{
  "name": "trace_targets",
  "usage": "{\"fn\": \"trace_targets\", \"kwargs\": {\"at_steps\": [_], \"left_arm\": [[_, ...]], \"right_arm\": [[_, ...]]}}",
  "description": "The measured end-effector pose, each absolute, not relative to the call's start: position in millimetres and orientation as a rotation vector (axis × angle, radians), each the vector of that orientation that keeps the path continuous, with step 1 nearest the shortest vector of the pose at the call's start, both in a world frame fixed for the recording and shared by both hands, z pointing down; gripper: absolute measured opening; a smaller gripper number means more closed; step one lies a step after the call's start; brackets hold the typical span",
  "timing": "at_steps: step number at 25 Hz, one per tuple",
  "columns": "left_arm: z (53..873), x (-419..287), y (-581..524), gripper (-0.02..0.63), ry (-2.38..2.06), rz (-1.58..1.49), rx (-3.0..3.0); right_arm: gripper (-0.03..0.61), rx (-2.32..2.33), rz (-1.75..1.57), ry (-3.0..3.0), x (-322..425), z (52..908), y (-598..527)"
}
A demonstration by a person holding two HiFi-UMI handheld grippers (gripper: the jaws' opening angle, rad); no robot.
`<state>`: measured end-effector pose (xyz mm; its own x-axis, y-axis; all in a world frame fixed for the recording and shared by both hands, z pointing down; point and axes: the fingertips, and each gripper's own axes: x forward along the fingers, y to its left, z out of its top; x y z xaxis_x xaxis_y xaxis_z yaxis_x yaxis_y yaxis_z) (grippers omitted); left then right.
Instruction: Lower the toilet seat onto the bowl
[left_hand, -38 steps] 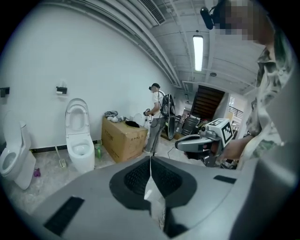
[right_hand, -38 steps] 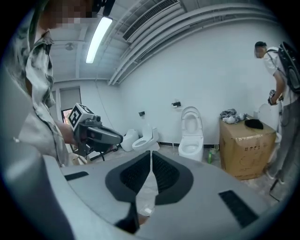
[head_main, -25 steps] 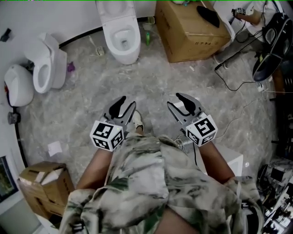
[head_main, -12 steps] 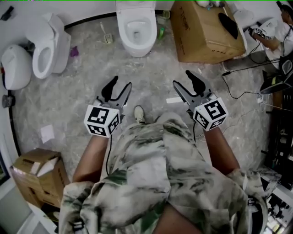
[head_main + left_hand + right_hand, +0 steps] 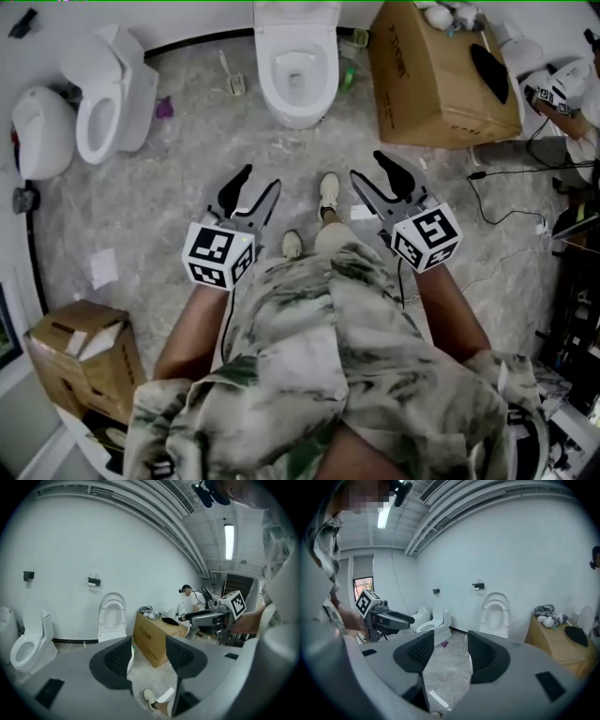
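A white toilet (image 5: 298, 75) stands against the far wall, its seat and lid raised upright (image 5: 111, 616) (image 5: 496, 613). Both grippers hang at waist height, well short of it, over the marbled floor. My left gripper (image 5: 258, 183) points at the floor left of the bowl. Its jaws are opening and nothing is between them (image 5: 147, 656). My right gripper (image 5: 370, 169) is level with it on the right. Its jaws are closing a little from wide, with only floor showing between them (image 5: 450, 651).
A big cardboard box (image 5: 441, 80) stands right of the toilet. A second toilet (image 5: 108, 94) and a white fixture (image 5: 42, 131) are at the left wall. A small open box (image 5: 80, 361) sits near left. Cables (image 5: 506, 197) trail at right. A shoe (image 5: 328, 192) steps between the grippers.
The toilet has shifted to the middle of the head view and sits nearer. One foot has stepped forward. Both grippers' jaws stand wider than a second ago.
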<state>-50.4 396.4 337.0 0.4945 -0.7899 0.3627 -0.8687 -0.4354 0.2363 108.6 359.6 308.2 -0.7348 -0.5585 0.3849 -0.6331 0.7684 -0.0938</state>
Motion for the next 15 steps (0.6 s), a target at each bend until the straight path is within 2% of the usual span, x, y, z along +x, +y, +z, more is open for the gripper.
{"fn": "trace_targets", "kwargs": {"at_steps": [15], "left_arm": [[338,4,153,0.221,-1.449,0.398,2.267]], "right_arm": [[0.231,0.752,0.335,-2.672,154,323,99]]}}
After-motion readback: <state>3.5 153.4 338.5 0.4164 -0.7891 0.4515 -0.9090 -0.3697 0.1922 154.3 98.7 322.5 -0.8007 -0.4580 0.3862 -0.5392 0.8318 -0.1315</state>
